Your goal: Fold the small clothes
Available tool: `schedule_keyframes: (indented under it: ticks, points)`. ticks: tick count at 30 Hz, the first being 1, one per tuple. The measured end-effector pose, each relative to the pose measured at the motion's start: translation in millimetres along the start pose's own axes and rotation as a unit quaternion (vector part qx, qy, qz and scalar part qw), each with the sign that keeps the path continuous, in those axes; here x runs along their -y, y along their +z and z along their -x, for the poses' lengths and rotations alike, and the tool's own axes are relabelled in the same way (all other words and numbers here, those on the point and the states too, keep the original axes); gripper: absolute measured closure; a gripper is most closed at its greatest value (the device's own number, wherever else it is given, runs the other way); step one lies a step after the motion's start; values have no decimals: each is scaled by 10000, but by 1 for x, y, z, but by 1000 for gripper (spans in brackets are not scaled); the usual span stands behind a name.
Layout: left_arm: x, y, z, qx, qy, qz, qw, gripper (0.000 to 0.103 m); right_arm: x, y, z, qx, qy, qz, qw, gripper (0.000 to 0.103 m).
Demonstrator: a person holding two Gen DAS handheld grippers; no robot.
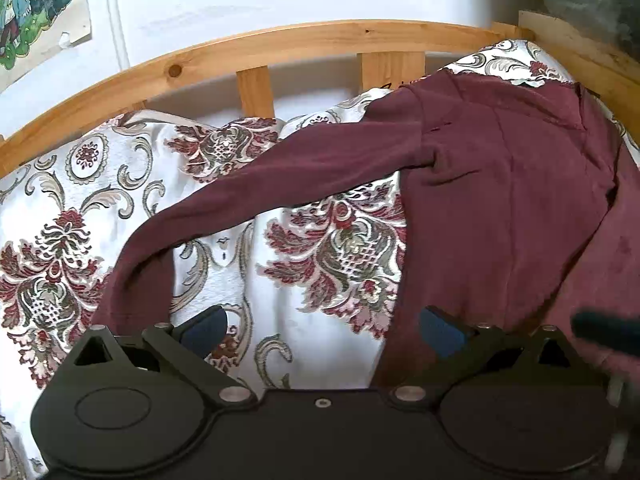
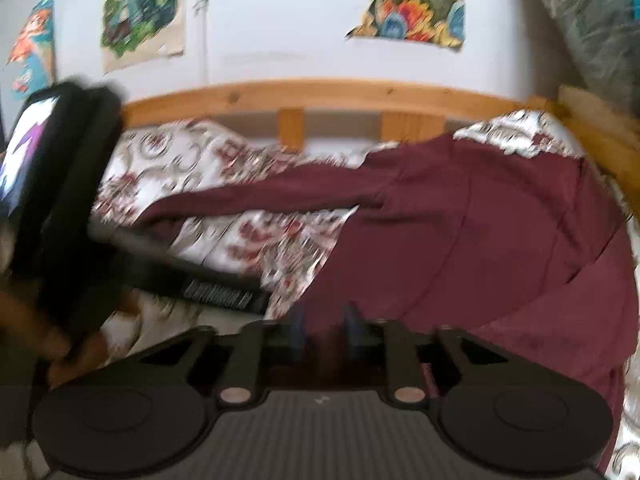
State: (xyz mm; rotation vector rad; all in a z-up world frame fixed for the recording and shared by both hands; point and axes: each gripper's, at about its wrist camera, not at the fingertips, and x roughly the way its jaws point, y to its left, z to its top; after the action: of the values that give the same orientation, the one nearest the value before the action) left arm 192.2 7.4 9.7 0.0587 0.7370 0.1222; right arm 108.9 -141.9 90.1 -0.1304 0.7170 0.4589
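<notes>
Both grippers [image 1: 322,330] [image 2: 323,330] tilted down over garment [image 1: 500,184]

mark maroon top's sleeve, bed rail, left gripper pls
maroon top [image 1: 248,192]: left wrist view, mid sleeve.
wooden bed rail [image 1: 280,46]: left wrist view, top bar.
left gripper [image 1: 322,330]: left wrist view, gap between fingertips.

soft, even daylight, no hard shadows. left wrist view sharp, with fisheye bending the pale wooden bed rail [image 1: 280,46]. right wrist view smeared throughout by motion blur.

R claw [image 2: 322,330] part-open over maroon top [image 2: 480,248] on floral bedspread [image 2: 168,160], view blurred.
</notes>
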Motion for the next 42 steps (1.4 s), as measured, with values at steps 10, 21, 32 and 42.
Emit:
schedule_keyframes:
  ticks: [10,21,32,42]
  points:
    - [35,-12,-9,14,-618,-309,9976,1,88,-37,37,417,-1792,-238,9826,20]
    - [78,-30,-32,-192,-843,-1093,9902,1,219,-56,3,870,-2883,-1826,9359,36]
    - [58,-46,-43,-843,-644,-125,9943,1,212,-63,-14,714,-3328,-1564,9272,30]
    - [80,-37,-13,122,-1173,-1024,9877,1,202,-68,5,908,-3155,-1632,9304,2]
